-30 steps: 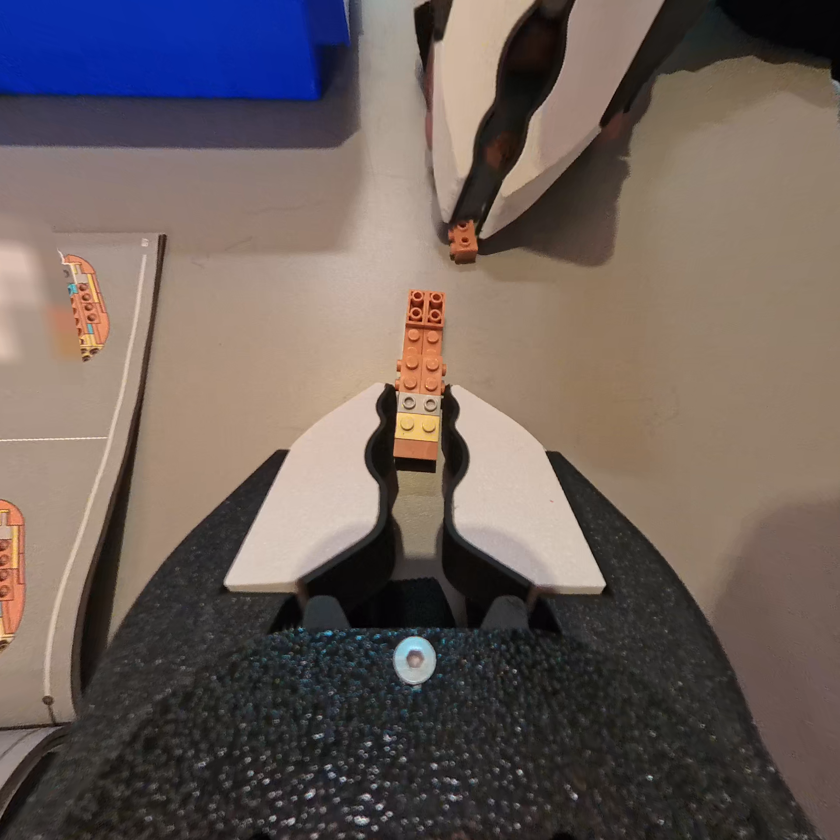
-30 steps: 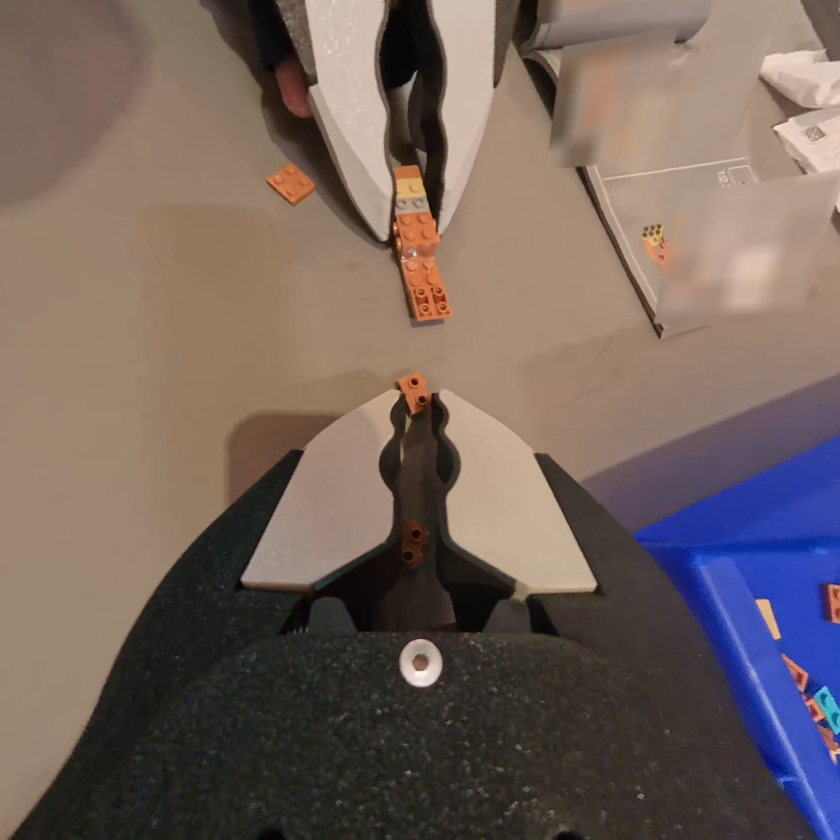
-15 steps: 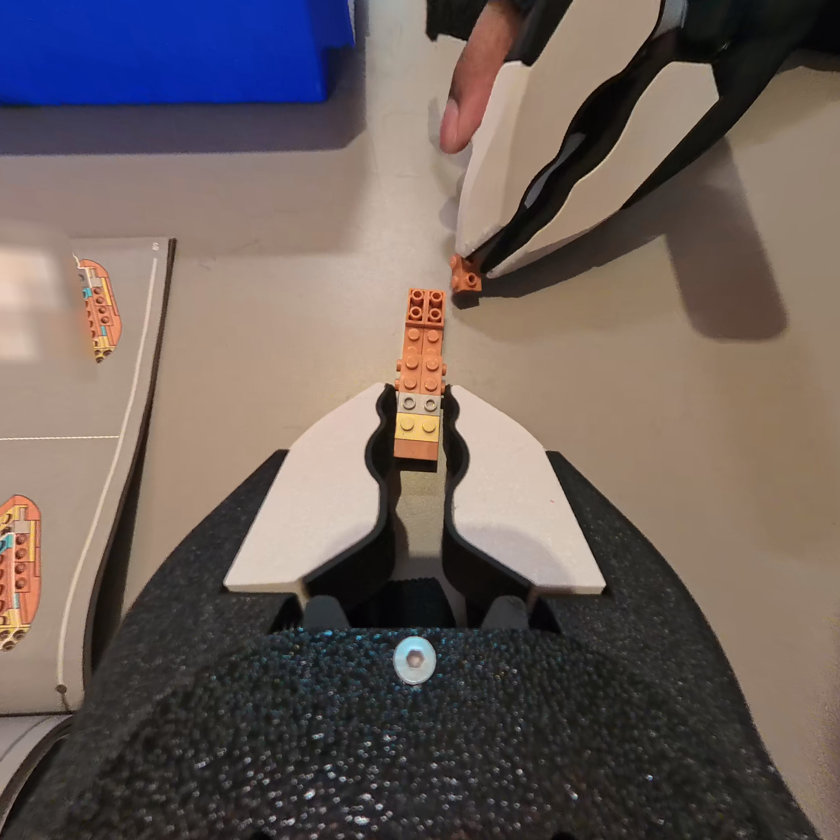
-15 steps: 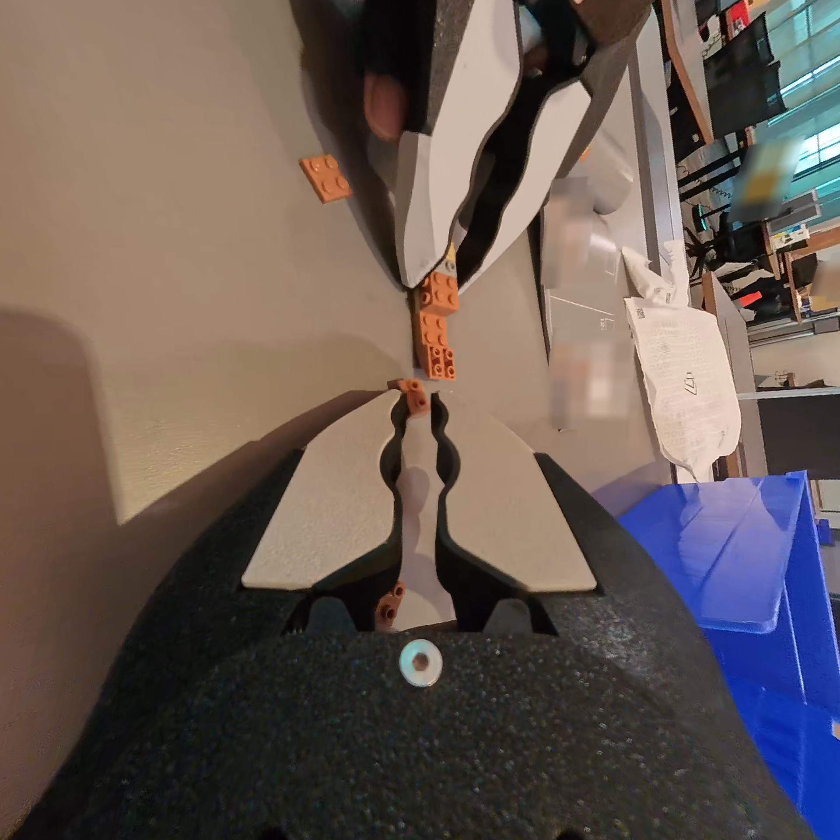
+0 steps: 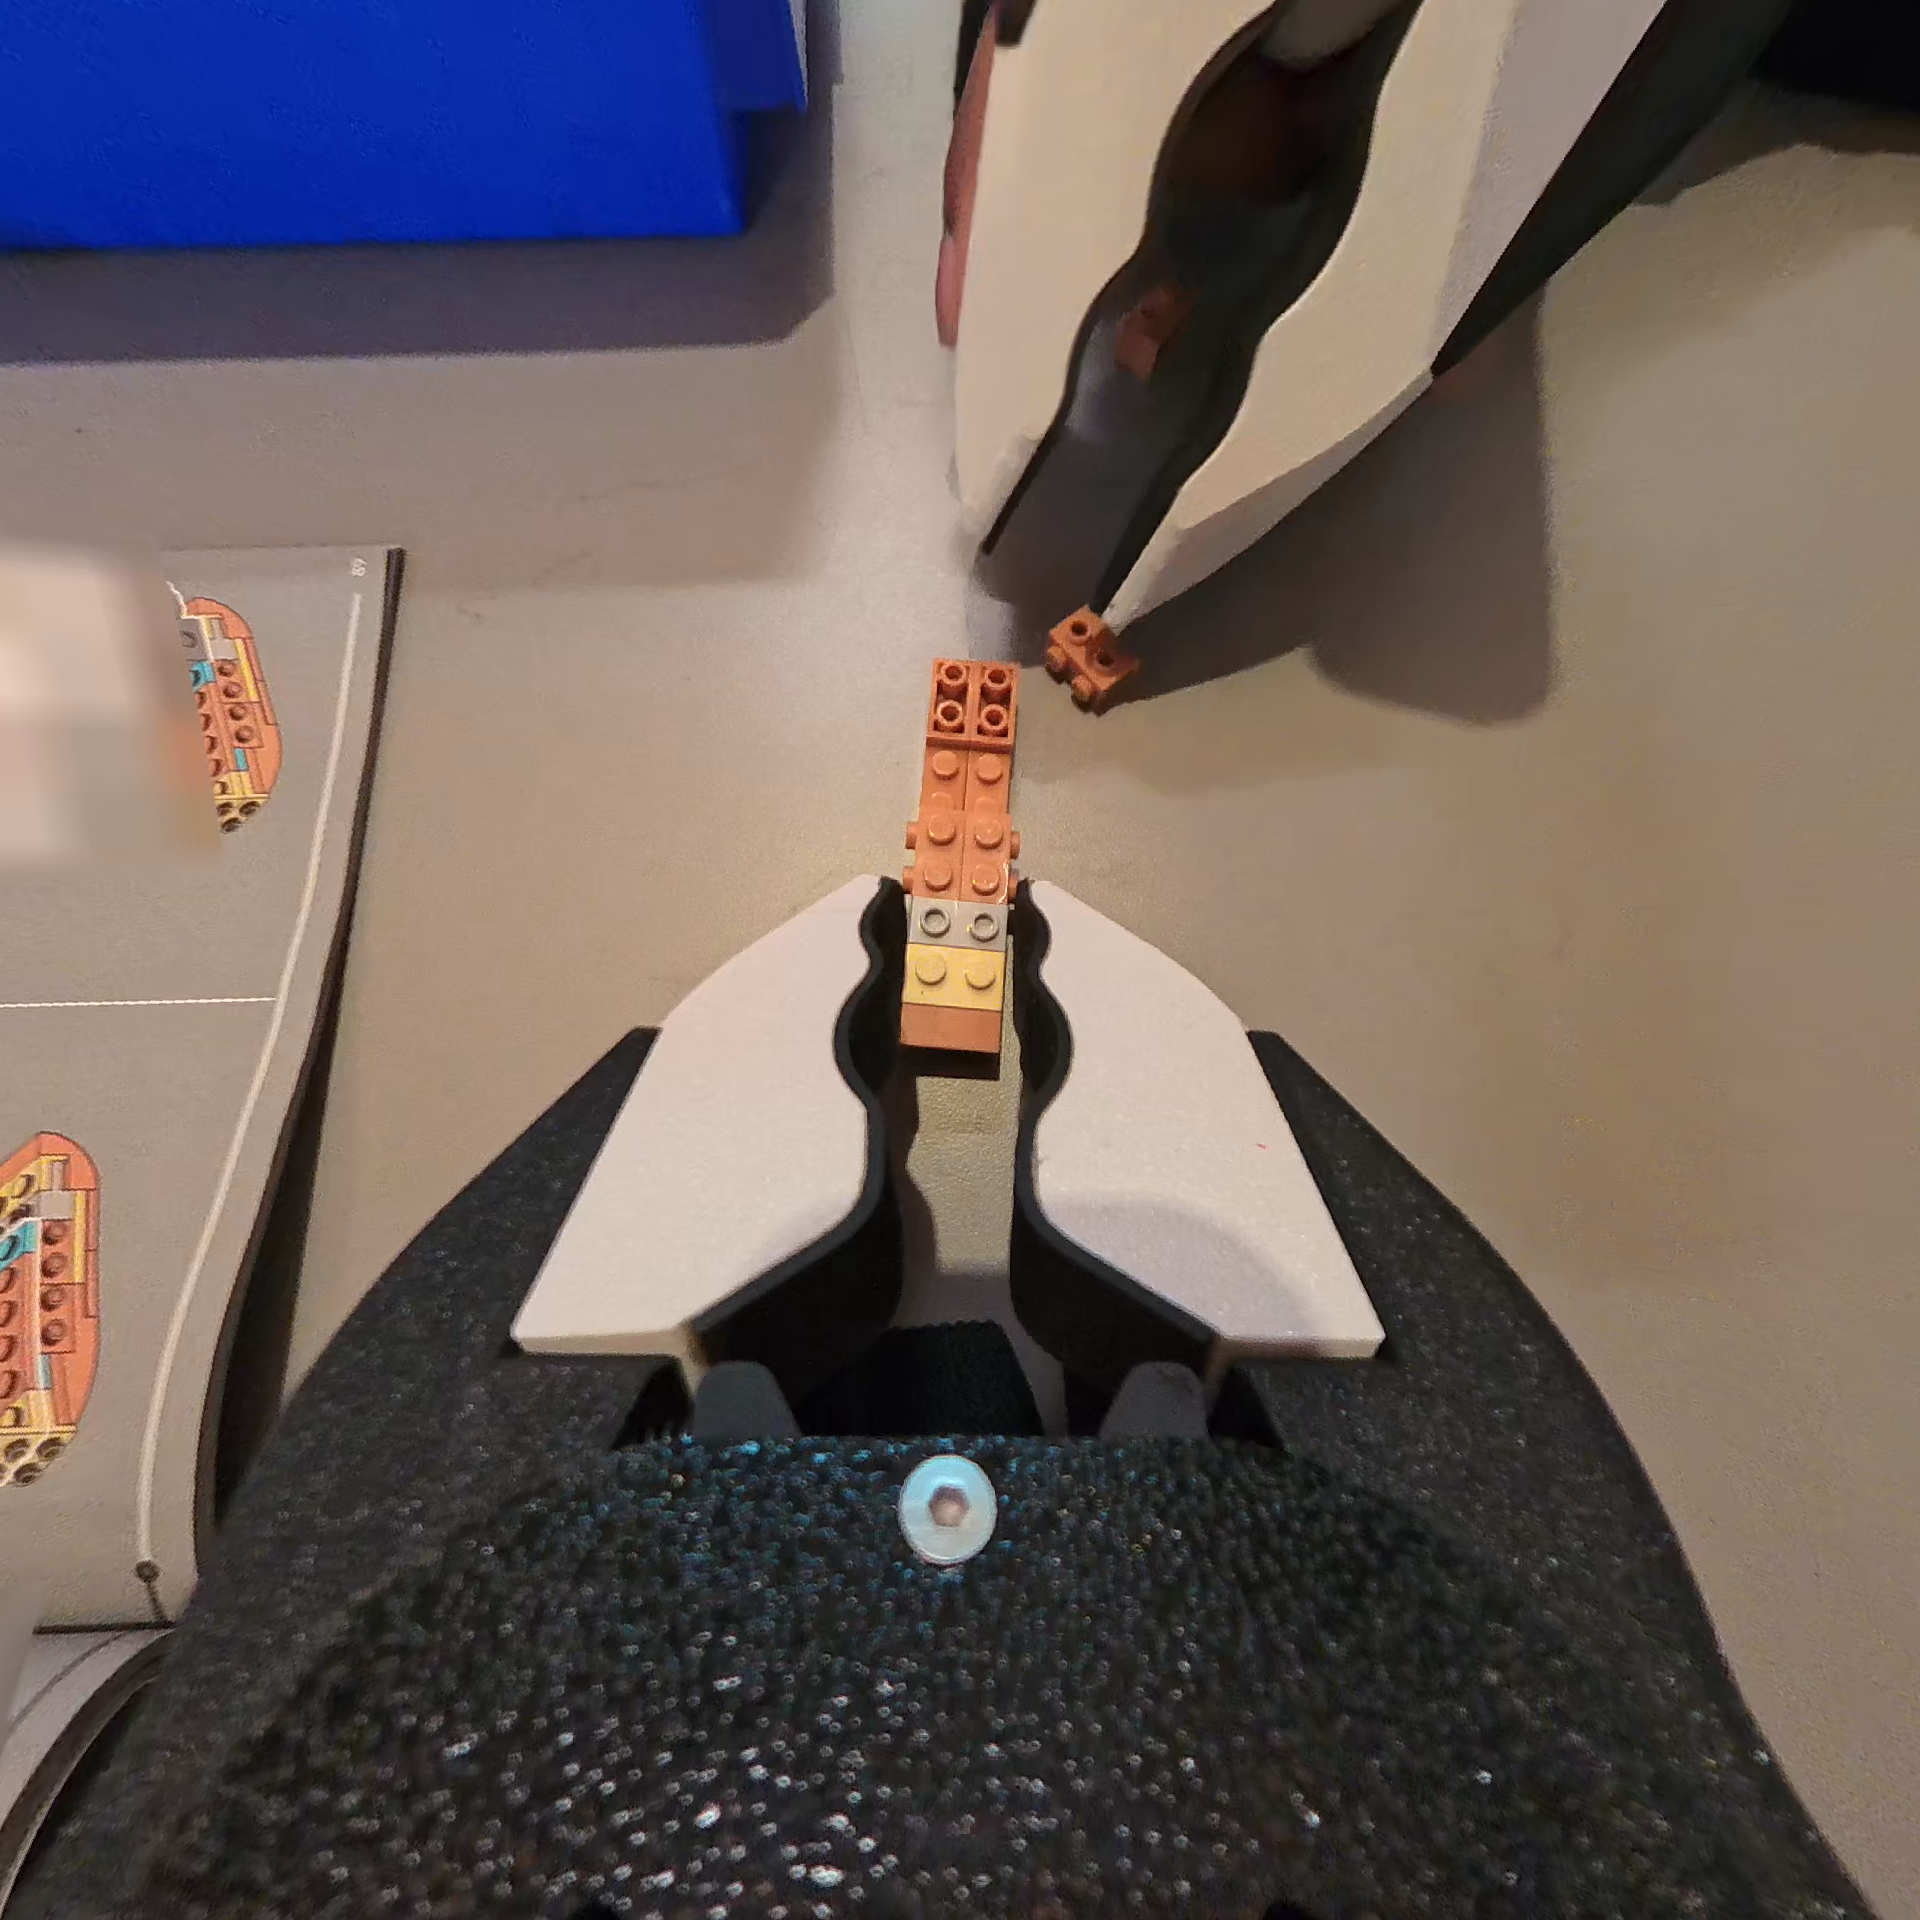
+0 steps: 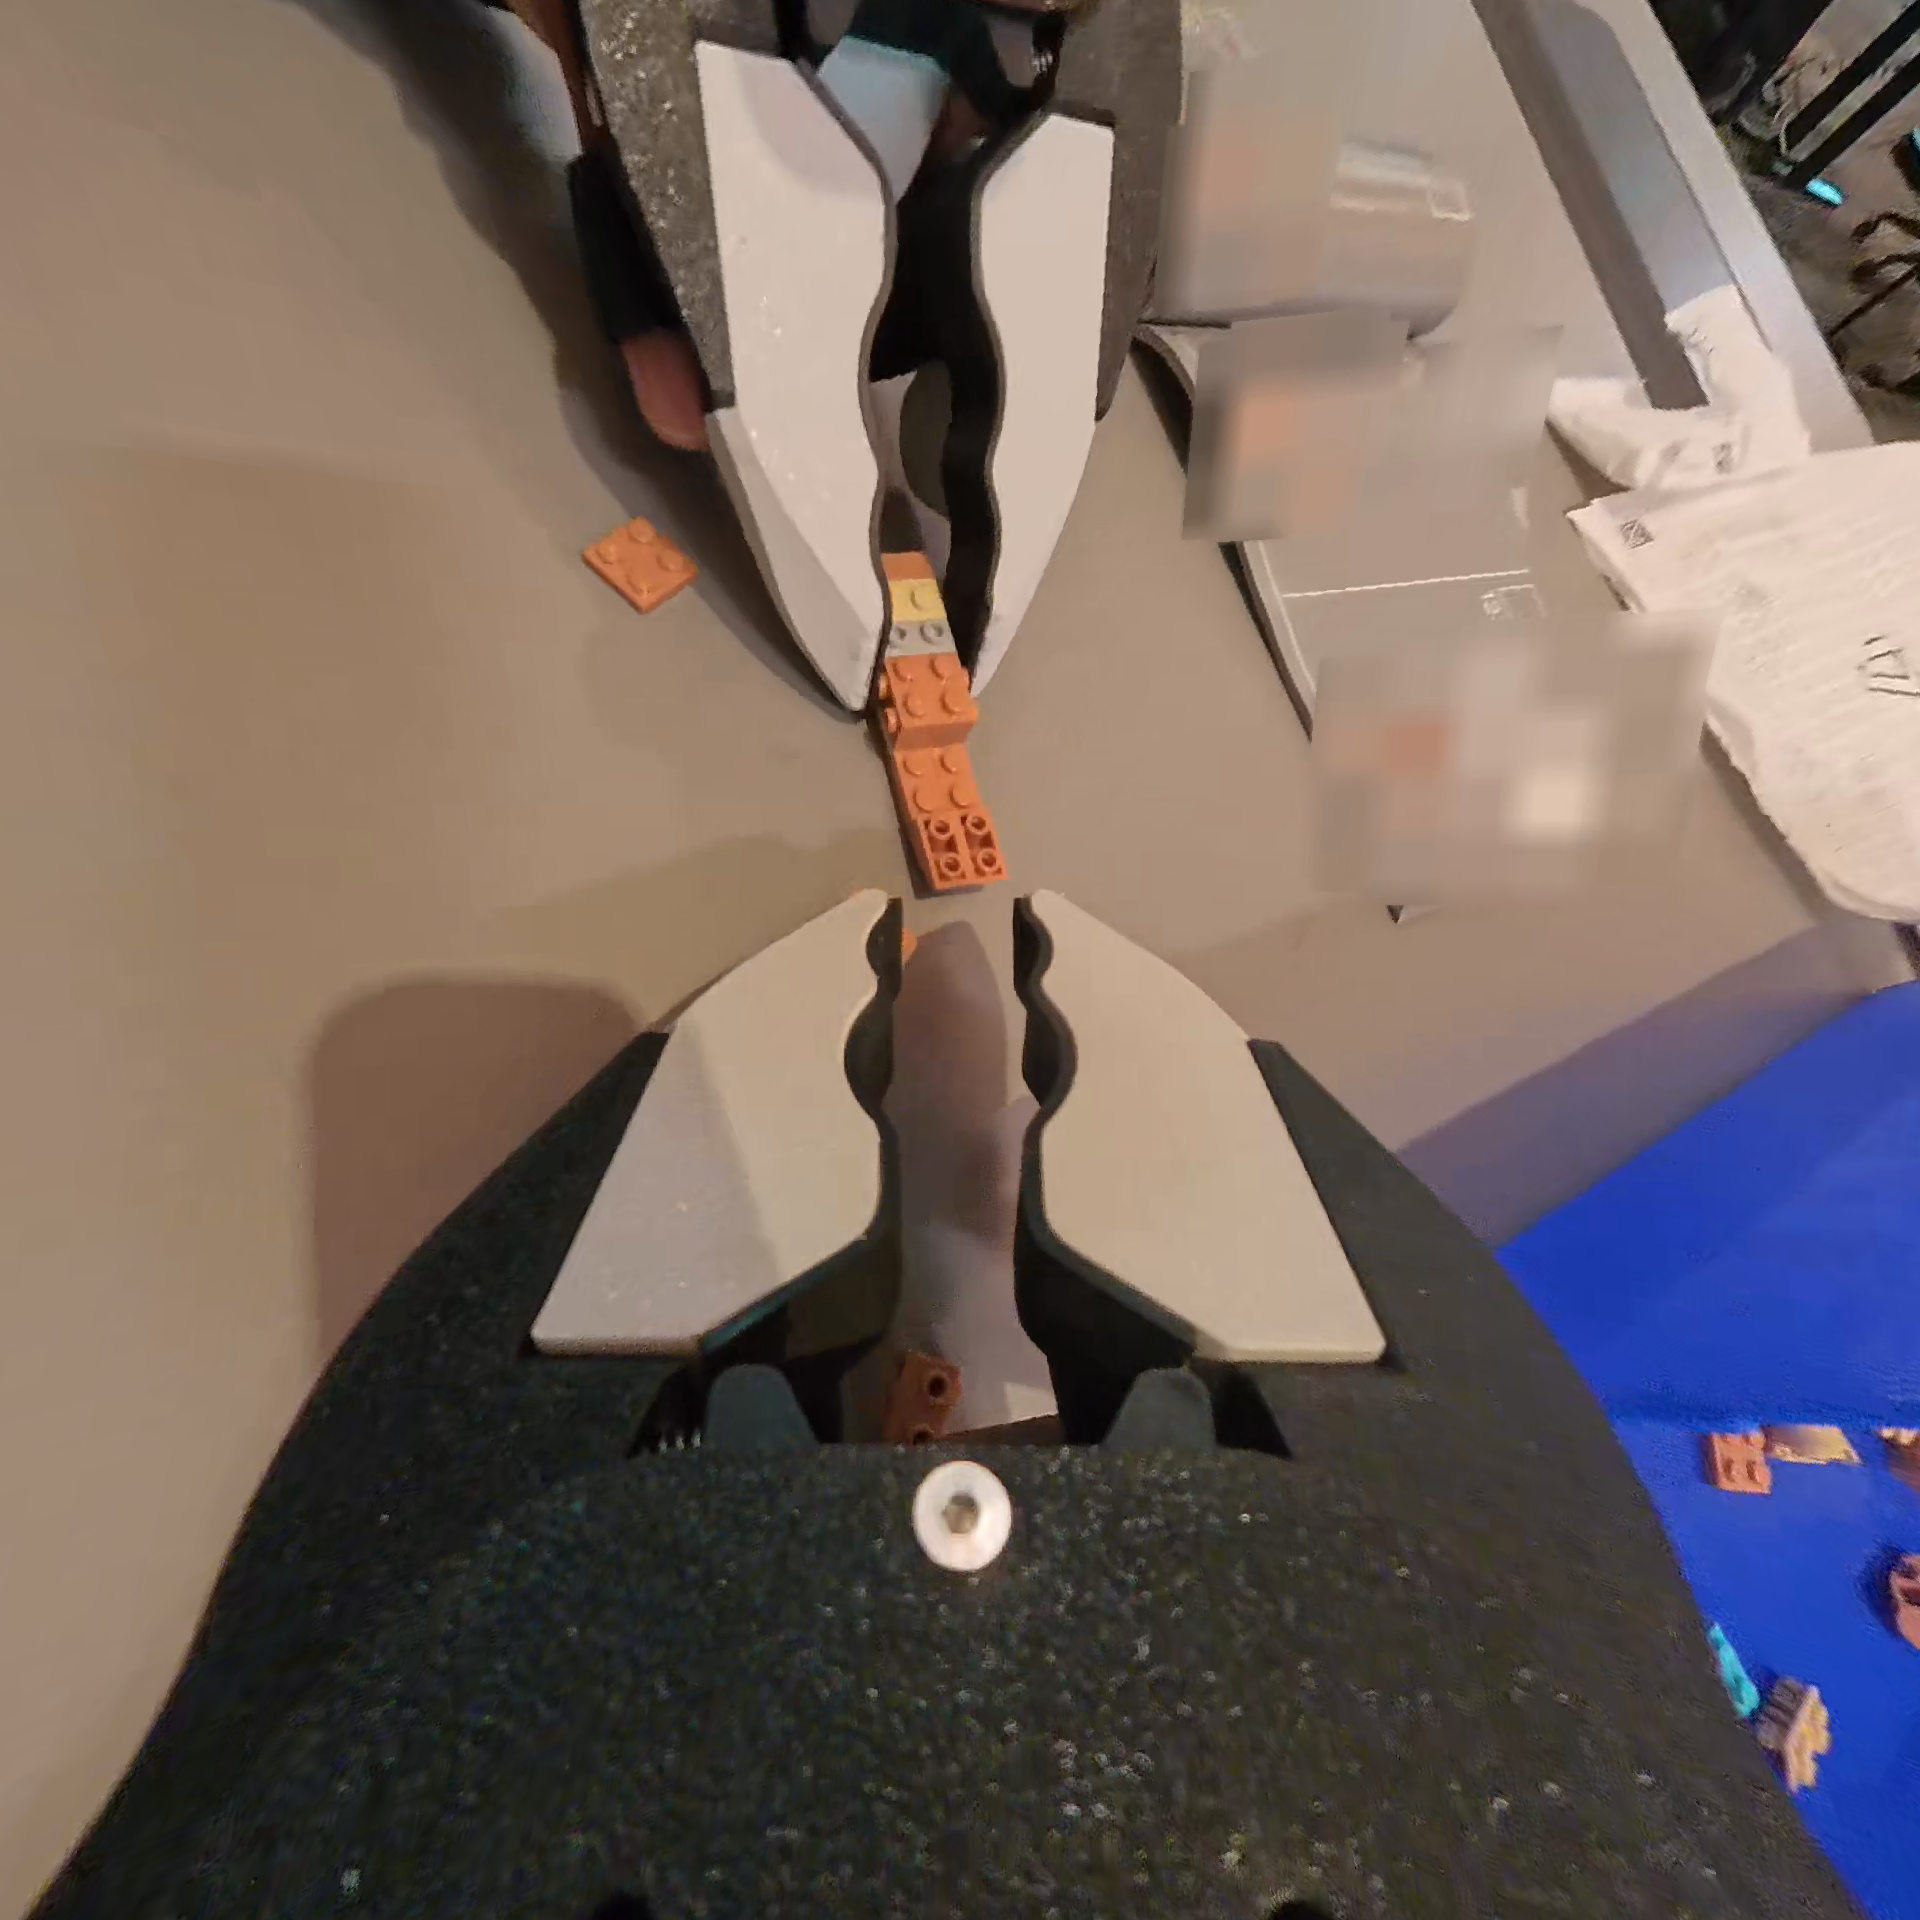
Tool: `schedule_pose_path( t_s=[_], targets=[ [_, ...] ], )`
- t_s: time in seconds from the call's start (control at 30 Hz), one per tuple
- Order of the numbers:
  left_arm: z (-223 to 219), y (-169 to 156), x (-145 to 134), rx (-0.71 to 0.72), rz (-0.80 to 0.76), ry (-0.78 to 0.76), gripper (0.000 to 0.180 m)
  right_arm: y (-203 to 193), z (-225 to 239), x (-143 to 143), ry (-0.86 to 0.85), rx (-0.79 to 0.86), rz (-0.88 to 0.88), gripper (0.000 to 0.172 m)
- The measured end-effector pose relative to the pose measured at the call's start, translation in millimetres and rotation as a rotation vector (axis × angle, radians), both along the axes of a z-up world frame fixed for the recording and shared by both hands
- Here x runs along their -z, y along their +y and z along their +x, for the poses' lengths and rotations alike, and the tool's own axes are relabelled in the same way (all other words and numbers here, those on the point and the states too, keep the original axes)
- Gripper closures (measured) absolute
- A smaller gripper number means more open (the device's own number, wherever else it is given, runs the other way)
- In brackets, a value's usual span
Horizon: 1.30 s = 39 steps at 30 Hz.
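Clearly, in the left wrist view, the left gripper [image 5: 956, 904] is closed on one brick model [image 5: 961, 862] lying on the table [image 5: 1455, 987], both pads pressing its sides. One small orange brick [image 5: 1089, 657] touches one fingertip of the right gripper [image 5: 1049, 582], whose jaws stand apart. One blue bin [image 5: 374, 114] and one booklet [image 5: 239, 935] lie nearby.

In the right wrist view, the right gripper [image 6: 956, 914] is open, just before the model [image 6: 940, 790]. One orange plate [image 6: 639, 564] lies apart, and about six loose bricks [image 6: 1740, 1460] sit in the bin [image 6: 1714, 1299].

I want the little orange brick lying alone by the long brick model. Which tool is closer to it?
Right. The right tool has one fingertip touching the small orange brick; the left tool sits farther back, gripping the brick model.
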<state>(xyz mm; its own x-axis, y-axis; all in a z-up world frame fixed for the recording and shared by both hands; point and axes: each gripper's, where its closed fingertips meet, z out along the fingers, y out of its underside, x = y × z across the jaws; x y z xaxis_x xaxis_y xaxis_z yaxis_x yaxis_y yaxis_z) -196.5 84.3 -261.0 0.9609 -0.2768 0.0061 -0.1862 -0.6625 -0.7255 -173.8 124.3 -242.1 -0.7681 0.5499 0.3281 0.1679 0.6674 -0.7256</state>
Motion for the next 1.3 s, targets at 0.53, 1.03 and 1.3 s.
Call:
schedule_pose_path(
  t_s=[0.53, 1.03, 1.3],
  targets=[
    [0, 0, 0, 0.000, 0.001, 0.002, 0.161, 7, 6, -2, 0.031, -0.019, 0.058, 0.150],
    [0, 0, 0, 0.001, 0.002, 0.008, 0.161, 10, 17, 13, -0.044, -0.056, 0.147, 0.146],
    [1, -1, 1, 0.004, -0.002, -0.002, 0.161, -8, 9, 5, -0.004, -0.113, 0.135, 0.146]
  ],
)
